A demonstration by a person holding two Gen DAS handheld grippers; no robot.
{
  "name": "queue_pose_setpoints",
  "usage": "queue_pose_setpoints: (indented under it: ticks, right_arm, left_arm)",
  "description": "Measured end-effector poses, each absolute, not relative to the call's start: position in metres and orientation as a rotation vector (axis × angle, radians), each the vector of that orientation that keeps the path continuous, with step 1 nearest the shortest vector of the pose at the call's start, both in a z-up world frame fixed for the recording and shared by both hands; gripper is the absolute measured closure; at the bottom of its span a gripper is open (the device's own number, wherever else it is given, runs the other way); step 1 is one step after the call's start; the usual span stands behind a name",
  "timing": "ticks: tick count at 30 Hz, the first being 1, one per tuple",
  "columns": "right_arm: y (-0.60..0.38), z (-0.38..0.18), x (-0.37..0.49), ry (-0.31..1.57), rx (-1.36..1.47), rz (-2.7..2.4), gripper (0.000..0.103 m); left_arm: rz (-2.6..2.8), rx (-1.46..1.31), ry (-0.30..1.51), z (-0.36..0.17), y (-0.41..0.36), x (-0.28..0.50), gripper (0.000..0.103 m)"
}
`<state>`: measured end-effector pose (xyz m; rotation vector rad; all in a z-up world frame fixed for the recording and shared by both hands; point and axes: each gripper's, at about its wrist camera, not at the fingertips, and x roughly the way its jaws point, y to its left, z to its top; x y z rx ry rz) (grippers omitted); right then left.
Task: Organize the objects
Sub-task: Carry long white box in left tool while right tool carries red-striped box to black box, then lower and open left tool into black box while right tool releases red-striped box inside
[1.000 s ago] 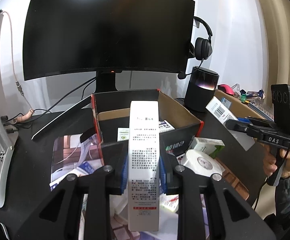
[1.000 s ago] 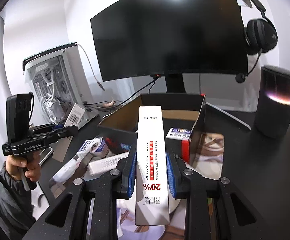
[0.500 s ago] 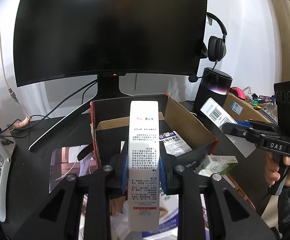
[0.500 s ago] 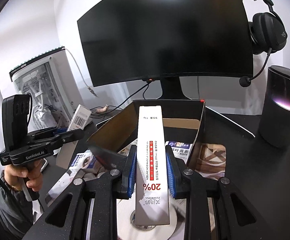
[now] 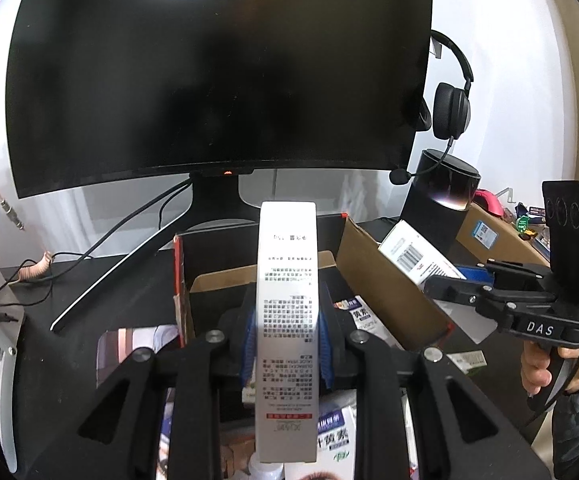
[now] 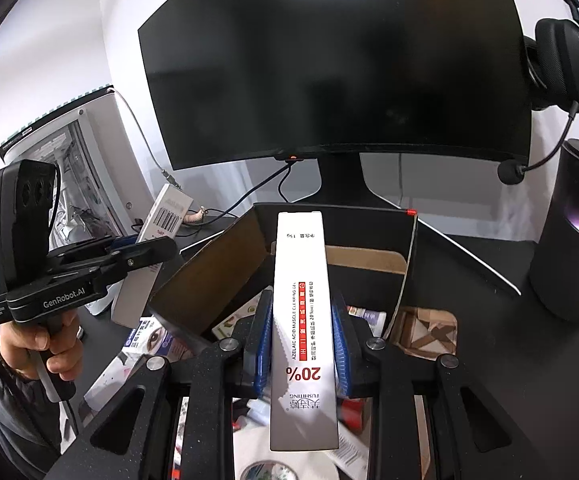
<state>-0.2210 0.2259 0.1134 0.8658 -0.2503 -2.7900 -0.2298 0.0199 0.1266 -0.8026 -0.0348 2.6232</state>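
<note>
Black desk point(image 5: 69, 300) holds open cardboard box point(image 5: 385, 300) with small packets point(image 5: 359, 314) inside; both grippers point(image 5: 287, 344) point(image 6: 303, 344) clamp white cartons point(image 5: 287, 320) point(image 6: 303, 320).

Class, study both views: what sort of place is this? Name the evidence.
Probably a home or office computer desk: a large curved monitor, a headset hanging beside it, and a white PC tower on the dark desk.

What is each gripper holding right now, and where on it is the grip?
Each holds a slim white carton by its long sides, near the lower half: the left gripper its carton, the right gripper the "20%" carton.
</note>
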Motion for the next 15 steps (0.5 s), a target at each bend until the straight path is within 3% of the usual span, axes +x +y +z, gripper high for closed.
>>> queue_pose_setpoints:
  ticks: [15]
  right_arm:
    - [0.218, 0.11, -0.26, -0.209, 0.952, -2.756, 0.077]
  left_arm:
    - [2.62, -0.898, 0.023, 0.112, 0.037, -0.269, 0.08]
